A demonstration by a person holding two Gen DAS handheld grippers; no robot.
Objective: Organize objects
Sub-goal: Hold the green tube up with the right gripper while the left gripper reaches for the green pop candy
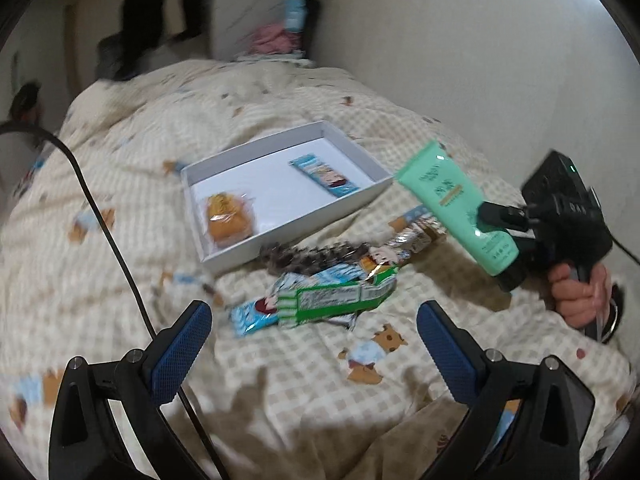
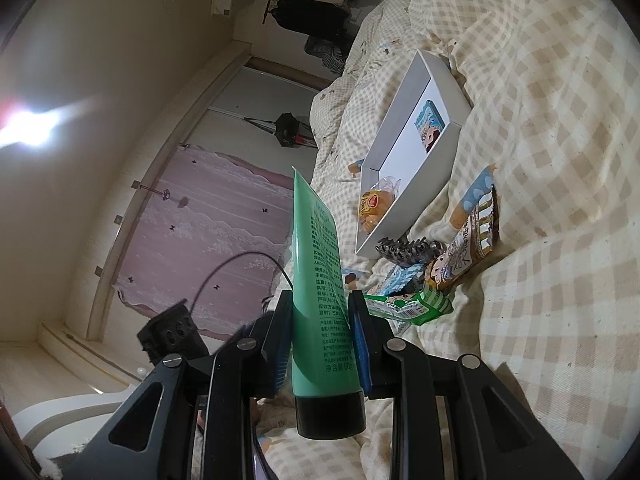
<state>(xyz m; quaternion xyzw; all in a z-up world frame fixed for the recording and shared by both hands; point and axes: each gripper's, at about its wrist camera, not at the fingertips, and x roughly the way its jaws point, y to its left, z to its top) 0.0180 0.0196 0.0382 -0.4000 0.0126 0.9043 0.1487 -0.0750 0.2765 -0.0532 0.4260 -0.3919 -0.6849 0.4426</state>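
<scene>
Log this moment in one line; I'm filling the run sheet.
right gripper: shut on green tube | left gripper: open, empty | white box: two snacks inside

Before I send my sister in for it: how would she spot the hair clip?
Find the white box on the checked quilt. Against its near wall lies the snack-wrapper pile, with the hair clip at its box-side edge. It alone is dark, toothed plastic, not shiny foil.

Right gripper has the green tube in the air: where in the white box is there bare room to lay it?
The white box has a bare floor strip between the orange snack pack at its left end and the blue wrapper toward the right. The bedspread in front is crowded: hair claw and snack wrappers. The right gripper holds the green tube.
</scene>
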